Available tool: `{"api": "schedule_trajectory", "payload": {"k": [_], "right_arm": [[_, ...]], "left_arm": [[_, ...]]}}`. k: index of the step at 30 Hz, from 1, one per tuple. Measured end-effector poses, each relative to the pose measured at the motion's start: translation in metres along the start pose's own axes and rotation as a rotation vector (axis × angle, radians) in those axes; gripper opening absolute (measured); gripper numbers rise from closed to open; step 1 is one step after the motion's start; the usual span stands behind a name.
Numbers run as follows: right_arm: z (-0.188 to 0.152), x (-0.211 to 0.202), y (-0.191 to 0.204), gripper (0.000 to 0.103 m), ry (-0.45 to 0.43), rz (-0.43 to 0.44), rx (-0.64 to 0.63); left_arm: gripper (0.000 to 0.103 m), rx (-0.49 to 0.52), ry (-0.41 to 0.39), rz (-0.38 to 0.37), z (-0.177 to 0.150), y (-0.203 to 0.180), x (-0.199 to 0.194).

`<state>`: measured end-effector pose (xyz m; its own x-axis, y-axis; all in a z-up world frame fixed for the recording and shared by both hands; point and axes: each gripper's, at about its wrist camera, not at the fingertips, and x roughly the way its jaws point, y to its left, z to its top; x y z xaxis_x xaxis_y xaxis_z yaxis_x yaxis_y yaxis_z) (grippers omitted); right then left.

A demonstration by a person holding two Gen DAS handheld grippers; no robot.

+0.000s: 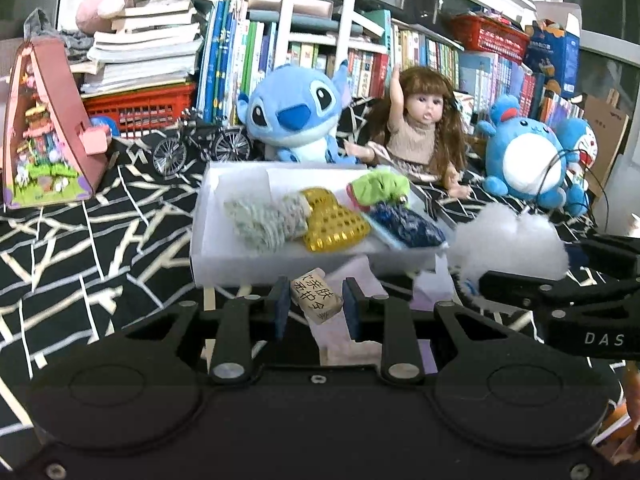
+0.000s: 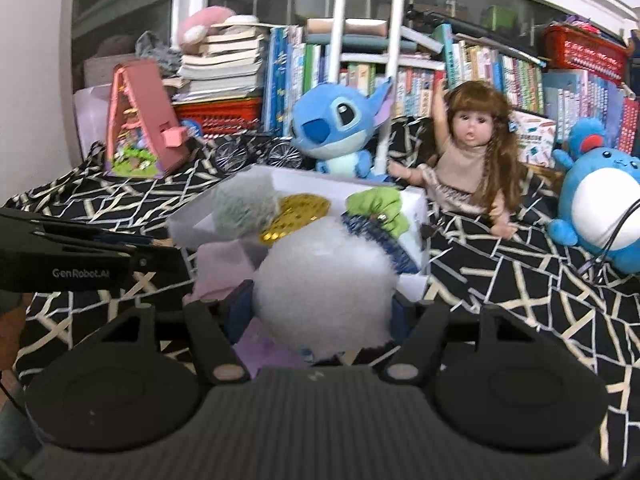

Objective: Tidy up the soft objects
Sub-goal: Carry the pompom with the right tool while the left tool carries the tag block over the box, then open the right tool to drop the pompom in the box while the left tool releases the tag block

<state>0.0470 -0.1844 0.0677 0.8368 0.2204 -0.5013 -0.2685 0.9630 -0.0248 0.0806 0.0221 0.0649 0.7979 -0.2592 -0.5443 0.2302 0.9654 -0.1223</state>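
Note:
A white box (image 1: 212, 240) on the patterned cloth holds a grey-green knit piece (image 1: 264, 220), a gold sequin pouch (image 1: 332, 224), a blue patterned pouch (image 1: 408, 228) and a green fuzzy item (image 1: 380, 186). My right gripper (image 2: 322, 306) is shut on a white stuffing ball (image 2: 324, 276), held just in front of the box (image 2: 416, 200); the ball shows in the left wrist view (image 1: 508, 244). My left gripper (image 1: 316, 308) holds a small beige packet with printed characters (image 1: 316, 296) between its fingers, near the box's front edge.
A Stitch plush (image 1: 292, 116), a doll (image 1: 420, 132) and a blue round plush (image 1: 524, 160) sit behind the box. A pink toy house (image 1: 44, 132), a toy bicycle (image 1: 200, 144), book stacks and red baskets stand further back. Pale purple cloth (image 2: 224, 264) lies before the box.

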Motion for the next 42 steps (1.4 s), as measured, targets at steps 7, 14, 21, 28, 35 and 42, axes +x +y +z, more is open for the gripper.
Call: {"api": "schedule_trajectory", "payload": {"k": [7, 14, 21, 28, 35, 42], "right_arm": [[0.023, 0.016, -0.016, 0.069, -0.029, -0.020, 0.017], [0.062, 0.049, -0.027, 0.069, -0.083, -0.004, 0.045], [0.095, 0.101, -0.036, 0.069, -0.108, 0.039, 0.065], [0.089, 0.158, -0.050, 0.069, -0.110, 0.086, 0.174], [0.080, 0.193, -0.046, 0.069, -0.038, 0.061, 0.166], [0.075, 0.209, -0.041, 0.068, -0.006, 0.041, 0.136]], "left_arm": [[0.027, -0.039, -0.009, 0.024, 0.034, 0.015, 0.024], [0.027, -0.050, -0.075, 0.035, 0.081, 0.026, 0.064], [0.027, -0.075, -0.079, 0.035, 0.119, 0.035, 0.121], [0.027, -0.038, -0.083, 0.087, 0.118, 0.039, 0.167], [0.027, -0.001, -0.039, 0.126, 0.110, 0.038, 0.194], [0.027, 0.027, -0.005, 0.146, 0.101, 0.035, 0.210]]}}
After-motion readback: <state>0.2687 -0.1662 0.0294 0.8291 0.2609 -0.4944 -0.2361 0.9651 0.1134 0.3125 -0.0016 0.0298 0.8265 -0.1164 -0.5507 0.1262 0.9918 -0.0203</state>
